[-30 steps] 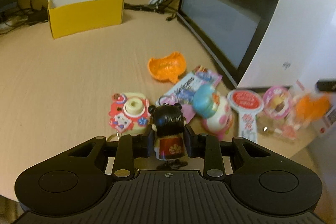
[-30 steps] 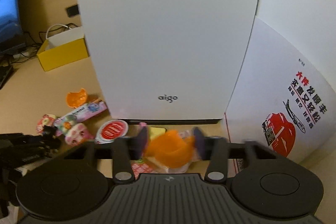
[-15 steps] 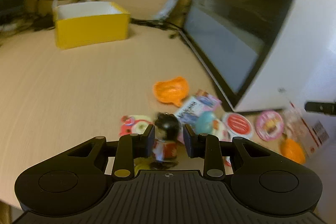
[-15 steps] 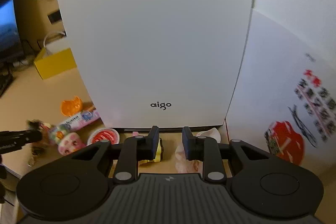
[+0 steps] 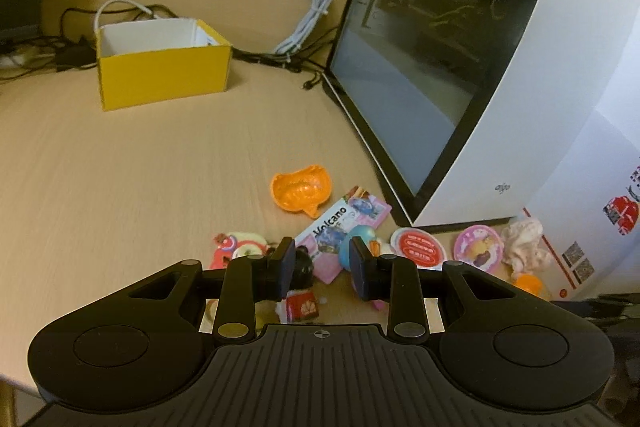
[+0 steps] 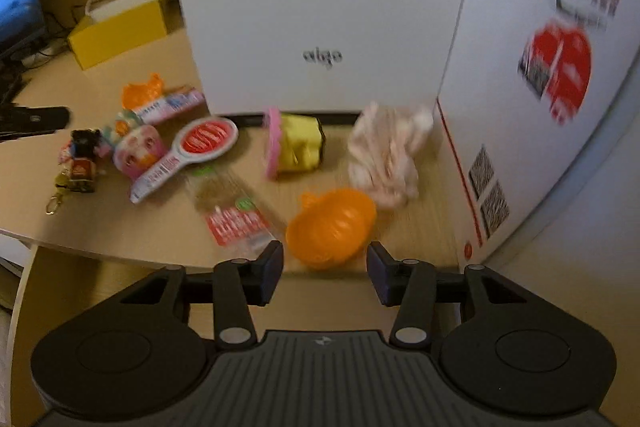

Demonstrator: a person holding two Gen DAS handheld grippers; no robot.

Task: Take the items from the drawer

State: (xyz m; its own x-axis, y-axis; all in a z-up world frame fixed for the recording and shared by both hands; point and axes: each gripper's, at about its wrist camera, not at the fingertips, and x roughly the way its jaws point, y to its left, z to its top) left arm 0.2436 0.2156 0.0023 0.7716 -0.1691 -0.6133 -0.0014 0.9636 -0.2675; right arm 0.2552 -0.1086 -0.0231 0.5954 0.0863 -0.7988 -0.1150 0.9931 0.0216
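Both tongs, left (image 5: pixel 322 267) and right (image 6: pixel 325 269), sat apart and empty over the surface (image 5: pixel 132 163), toys dropped, so next up's probably another drawer grab.

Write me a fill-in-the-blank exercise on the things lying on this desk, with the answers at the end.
1. The open box at the far side of the desk is ____ outside.
2. The logo on the white computer case reads ____.
3. The shell just ahead of the right gripper is coloured ____.
4. The flat pack beside the other shell reads ____.

Answers: yellow; aigo; orange; Volcano
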